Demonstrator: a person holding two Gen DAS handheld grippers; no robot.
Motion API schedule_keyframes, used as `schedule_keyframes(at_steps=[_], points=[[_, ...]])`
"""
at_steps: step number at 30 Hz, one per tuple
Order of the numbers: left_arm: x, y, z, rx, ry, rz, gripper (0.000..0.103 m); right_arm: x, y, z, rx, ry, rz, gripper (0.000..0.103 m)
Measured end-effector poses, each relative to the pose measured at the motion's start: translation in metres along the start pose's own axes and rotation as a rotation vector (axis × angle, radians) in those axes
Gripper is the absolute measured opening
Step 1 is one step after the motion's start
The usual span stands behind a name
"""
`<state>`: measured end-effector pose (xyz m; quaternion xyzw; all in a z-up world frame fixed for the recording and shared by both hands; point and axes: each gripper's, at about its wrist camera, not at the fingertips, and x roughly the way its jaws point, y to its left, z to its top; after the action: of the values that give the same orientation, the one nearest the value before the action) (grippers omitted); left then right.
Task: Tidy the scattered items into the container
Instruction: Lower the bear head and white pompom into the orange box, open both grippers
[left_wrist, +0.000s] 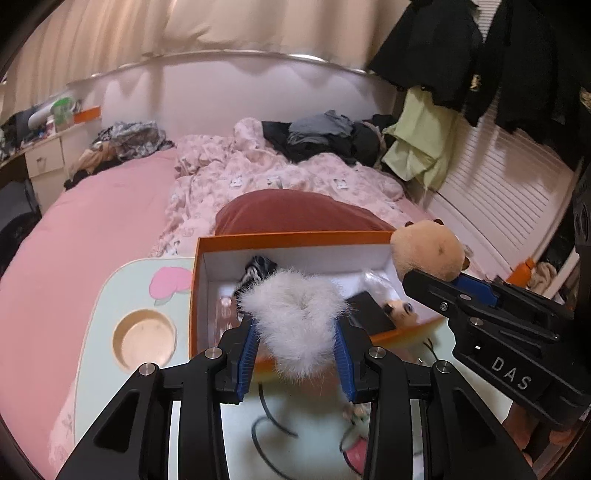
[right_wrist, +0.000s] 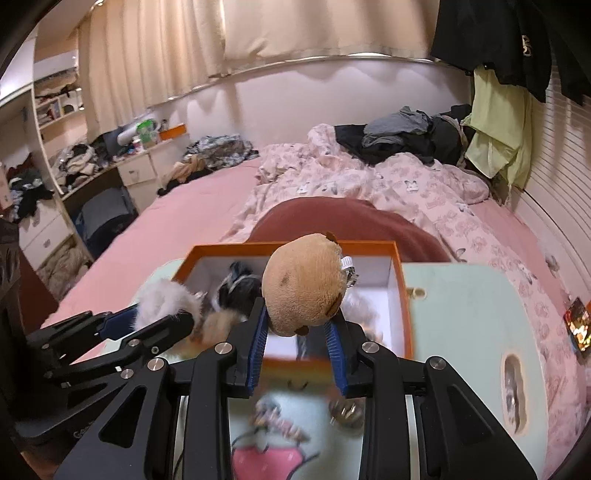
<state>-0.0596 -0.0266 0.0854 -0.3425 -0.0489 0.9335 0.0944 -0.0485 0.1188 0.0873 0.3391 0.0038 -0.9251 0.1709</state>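
Note:
An orange box (left_wrist: 295, 236) with a white inside stands on a pale green bed tray (left_wrist: 96, 332); it also shows in the right wrist view (right_wrist: 404, 295). My left gripper (left_wrist: 295, 332) is shut on a white fluffy pompom (left_wrist: 291, 314), held over the box's near edge. My right gripper (right_wrist: 297, 332) is shut on a tan plush toy (right_wrist: 306, 288), held over the box; the same toy (left_wrist: 428, 251) shows at the box's right in the left wrist view. Inside lie a black-and-white item (left_wrist: 258, 267), a dark flat item (left_wrist: 373, 314) and a small figure (left_wrist: 400, 310).
The tray has a round cup recess (left_wrist: 144, 339) at the left. A black cord (left_wrist: 269, 424) and small trinkets (right_wrist: 343, 410) lie on the tray in front of the box. A red cushion (left_wrist: 295, 214) sits behind the box on the pink bed (left_wrist: 92, 229).

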Motion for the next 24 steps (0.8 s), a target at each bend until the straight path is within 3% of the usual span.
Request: schedule_keyframes(at_steps=[10,11,15,16,18,20,24], points=[[0.032,0.003,0.007,-0.005,0.061,0.015,0.035,0.036,-0.013,-0.005,0.032,0.099,-0.011,0.035],[0.034,0.002,0.009,0.004,0.067,0.011,0.039,0.038,-0.014,-0.004,0.036,0.099,-0.006,0.036],[0.029,0.01,0.014,-0.033,0.031,0.084,0.087,0.036,-0.024,-0.001,0.121,0.091,0.057,0.044],[0.023,0.015,0.013,-0.054,0.004,0.063,0.089,0.032,-0.03,-0.001,0.153,0.079,0.088,0.058],[0.013,0.026,0.012,-0.109,-0.027,0.009,0.089,0.021,-0.04,0.0,0.207,0.036,0.116,0.073],[0.006,0.033,0.01,-0.148,-0.024,-0.005,0.089,0.007,-0.046,-0.002,0.244,-0.01,0.106,0.074],[-0.002,0.031,-0.002,-0.145,0.007,-0.001,0.089,-0.012,-0.045,-0.01,0.234,-0.01,0.106,0.074]])
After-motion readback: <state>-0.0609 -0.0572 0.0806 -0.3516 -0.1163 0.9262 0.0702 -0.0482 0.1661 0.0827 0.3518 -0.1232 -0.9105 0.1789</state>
